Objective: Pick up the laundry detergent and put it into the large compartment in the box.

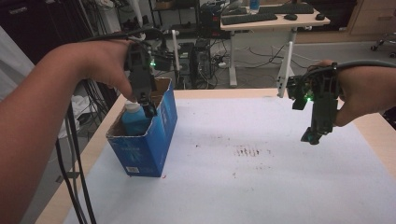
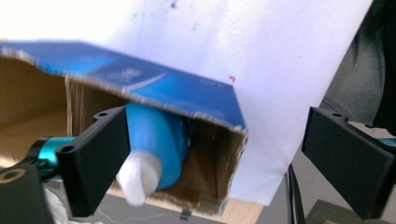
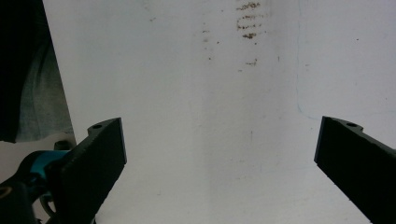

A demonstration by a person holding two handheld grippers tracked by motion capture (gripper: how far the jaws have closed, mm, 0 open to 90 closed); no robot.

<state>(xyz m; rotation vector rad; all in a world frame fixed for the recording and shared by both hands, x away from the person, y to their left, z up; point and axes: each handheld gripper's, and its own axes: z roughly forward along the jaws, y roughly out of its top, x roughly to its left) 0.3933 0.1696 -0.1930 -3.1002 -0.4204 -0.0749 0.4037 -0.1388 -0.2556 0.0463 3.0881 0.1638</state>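
Standing nearest the person's side of the white paper-covered table (image 1: 261, 186) is the open-topped blue cardboard box (image 1: 149, 140), set toward the table's left edge. Inside it rests the blue plastic bottle with a white cap (image 1: 133, 116), upright in the high view and leaning into the box's near corner. In the left gripper view the bottle (image 2: 156, 140) lies within the brown interior of the box (image 2: 187, 93), cap toward the camera.

The left gripper (image 1: 147, 105) hangs just above the box opening, tips pointing down beside the bottle's cap. Its jaws stand wide apart; the bottle sits beyond one jaw, not pressed by either pad, and nothing is held.

The right gripper (image 1: 315, 135) is well apart from the box, over the right side of the table, angled downward. Its jaws likewise stand wide, with bare paper between them in the right gripper view and nothing grasped.

A patch of small brown marks (image 1: 247, 151) stains the paper between the two grippers. Farther back stands a light wooden desk carrying black keyboards (image 1: 275, 18).
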